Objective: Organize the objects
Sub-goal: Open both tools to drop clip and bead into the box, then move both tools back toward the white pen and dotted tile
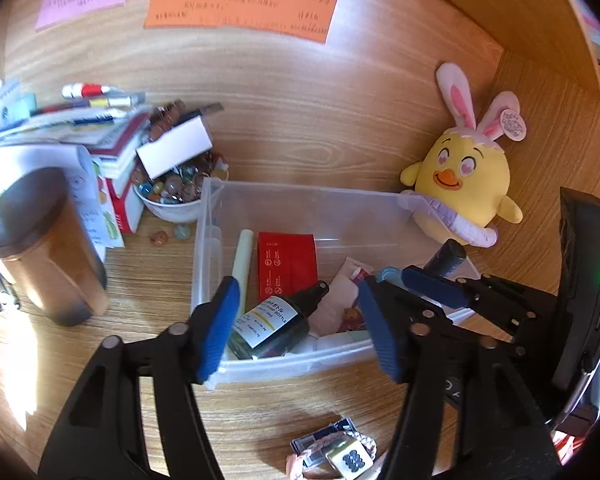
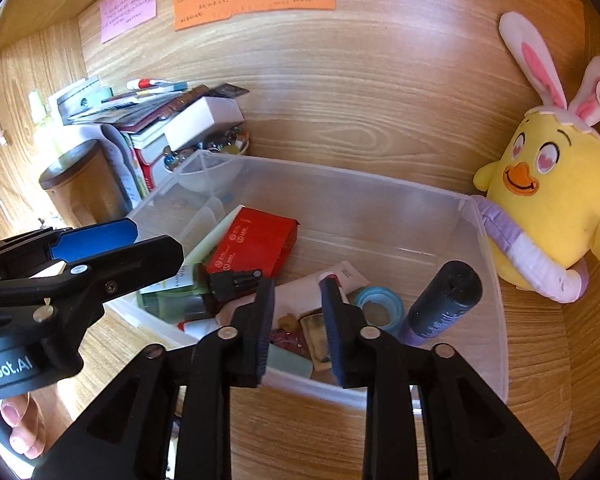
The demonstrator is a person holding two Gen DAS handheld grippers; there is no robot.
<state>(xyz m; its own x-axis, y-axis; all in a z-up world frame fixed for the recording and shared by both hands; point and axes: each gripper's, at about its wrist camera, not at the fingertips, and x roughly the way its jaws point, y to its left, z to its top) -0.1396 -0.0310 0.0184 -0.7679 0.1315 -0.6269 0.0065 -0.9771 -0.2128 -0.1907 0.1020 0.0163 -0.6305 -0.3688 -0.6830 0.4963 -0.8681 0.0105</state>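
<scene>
**A:** Where do things stand with the clear bin [image 1: 214, 216]?

**B:** It sits on the desk [image 1: 300, 120], with the plush chick [image 1: 464, 184] leaning on its far right corner. Both tongs hang over its near rim. The left tongs [image 1: 300, 328] gape wide with nothing between the pads; the dark pump bottle [image 1: 268, 326] lies in the bin just beyond them, tilted against the near wall. The right tongs [image 2: 298, 328] are parted only narrowly and hold nothing, poised above the small clutter at the bin's near edge.

**A:** What worries you?

**B:** Crowding, mostly. In the right wrist view the left tongs reach in just left of the right pair, so a careless swing over the bin could knock them together.

**A:** And the contents?

**B:** The bottle rests on a slant beside the red packet [image 1: 286, 264]. I judge a nudge from a withdrawing finger could roll it or catch its pump head. The dark-capped tube [image 2: 440, 300] leans against the bin's right wall; a bump there might topple it onto the blue tape roll [image 2: 380, 304].

**A:** Anything outside the bin?

**B:** A mahjong tile [image 1: 350, 460] and wrappers lie on the desk nearer than the bin, under the left tongs. A narrow opening may slip off the tile. The bowl of marbles [image 1: 172, 196], left of the bin, spills easily.
</scene>
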